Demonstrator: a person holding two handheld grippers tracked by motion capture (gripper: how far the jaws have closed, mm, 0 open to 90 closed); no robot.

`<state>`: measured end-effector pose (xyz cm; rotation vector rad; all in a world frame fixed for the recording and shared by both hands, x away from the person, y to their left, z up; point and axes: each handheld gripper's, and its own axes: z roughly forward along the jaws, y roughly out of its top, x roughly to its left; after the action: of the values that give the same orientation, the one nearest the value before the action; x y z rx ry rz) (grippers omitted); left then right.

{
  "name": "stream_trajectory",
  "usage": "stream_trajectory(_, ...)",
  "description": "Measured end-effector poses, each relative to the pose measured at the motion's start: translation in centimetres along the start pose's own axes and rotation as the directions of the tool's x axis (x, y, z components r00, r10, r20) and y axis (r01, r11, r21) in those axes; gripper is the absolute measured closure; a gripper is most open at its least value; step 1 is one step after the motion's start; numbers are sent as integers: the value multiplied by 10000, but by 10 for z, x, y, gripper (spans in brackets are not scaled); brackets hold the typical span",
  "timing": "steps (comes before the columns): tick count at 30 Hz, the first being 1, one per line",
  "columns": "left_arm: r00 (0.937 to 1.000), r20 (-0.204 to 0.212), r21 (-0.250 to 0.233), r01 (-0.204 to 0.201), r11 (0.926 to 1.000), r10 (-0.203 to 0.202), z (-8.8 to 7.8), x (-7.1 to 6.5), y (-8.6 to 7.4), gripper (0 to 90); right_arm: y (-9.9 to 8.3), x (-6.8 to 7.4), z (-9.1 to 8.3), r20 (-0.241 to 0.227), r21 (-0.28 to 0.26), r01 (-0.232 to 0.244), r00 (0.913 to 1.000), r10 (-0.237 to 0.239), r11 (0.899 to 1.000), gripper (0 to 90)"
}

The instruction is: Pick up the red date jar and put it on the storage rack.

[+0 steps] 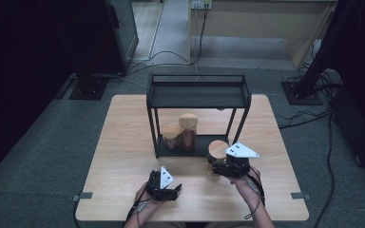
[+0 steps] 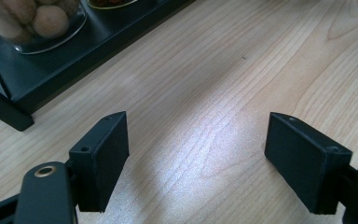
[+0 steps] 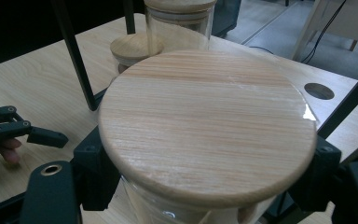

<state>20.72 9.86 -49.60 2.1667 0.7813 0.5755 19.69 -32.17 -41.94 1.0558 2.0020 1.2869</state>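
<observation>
Left gripper (image 1: 164,184): rested low over the table (image 1: 123,142) near its front edge, jaws spread with bare wood between them.
Rack (image 1: 197,90): a black metal frame stood mid-table, just beyond both grippers.
Jars in rack: a short jar (image 1: 171,136) and a tall jar (image 1: 188,131), both wooden-lidded, sat side by side on the bottom shelf.
Held jar (image 1: 217,151): a glass jar with a round wooden lid stood just outside the rack's front right corner.
Right gripper (image 1: 229,165): jaws pinched the held jar on its two sides, just under the lid.
</observation>
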Motion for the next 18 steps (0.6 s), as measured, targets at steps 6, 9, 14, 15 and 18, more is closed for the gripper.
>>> stream_trajectory(6, 10000, -4, -12, -5, 10000, 5, 0, 0, 0, 217, 2, 0, 6, 80, -17, -47, 10000, 47, 10000, 249)
stream_trajectory(9, 10000, 5, -11, -4, 10000, 4, 0, 0, 0, 217, 3, 0, 9, 93, -16, -89, 9999, 89, 10000, 249)
stream_trajectory(14, 10000, 21, -9, 2, 10000, -2, 0, 0, 0, 217, 8, 1, 15, 158, 40, -5, 9999, 5, 10000, 249)
stream_trajectory(15, 10000, 22, -9, -2, 10000, 2, 0, 0, 0, 217, 9, 1, 16, 176, 41, -27, 9998, 26, 10000, 249)
stream_trajectory(18, 10000, 16, -19, -13, 10000, 14, 0, 0, 0, 217, 11, 2, 20, 204, -10, -71, 9998, 72, 10000, 249)
